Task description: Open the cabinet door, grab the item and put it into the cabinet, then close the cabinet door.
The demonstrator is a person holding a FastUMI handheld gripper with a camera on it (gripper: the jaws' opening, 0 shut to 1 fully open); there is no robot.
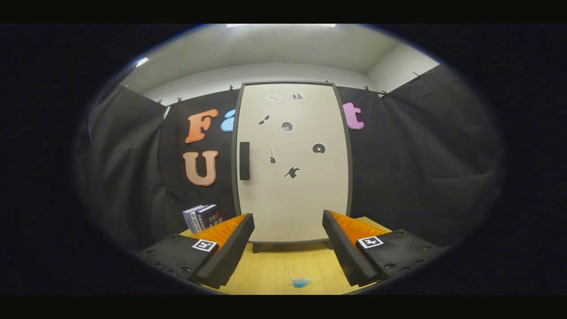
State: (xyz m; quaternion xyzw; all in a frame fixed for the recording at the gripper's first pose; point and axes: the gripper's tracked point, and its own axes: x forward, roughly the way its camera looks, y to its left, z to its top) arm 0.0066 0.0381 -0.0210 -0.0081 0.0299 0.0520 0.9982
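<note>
**A:** Door [305, 195] of tall cream cabinet with dark frame, small black stickers on the panel: shut, dead ahead beyond the fingers. Black upright bar handle [244, 161] on its left edge, mid-height. Opening step not yet begun, by the look of it.

**B:** Best approach?

**A:** Probably swing left and rise to handle level, straddle the bar with one finger each side, close firmly, then pull back in an arc. Hinges likely on the right, though hidden. Worth keeping clear of the stack of dark blue books [203, 217] standing on the pale wooden tabletop [274, 270] just left of the cabinet foot; likely the item to stow.

**B:** Tool?

**A:** Tool [288, 248] spread wide, holding nothing, touching nothing. Bare tabletop between the fingers, plus a small blue mark [301, 282] near their base. Well short of the door.

**B:** Risk?

**A:** Slipping off the slim handle if gripped shallow.
</note>
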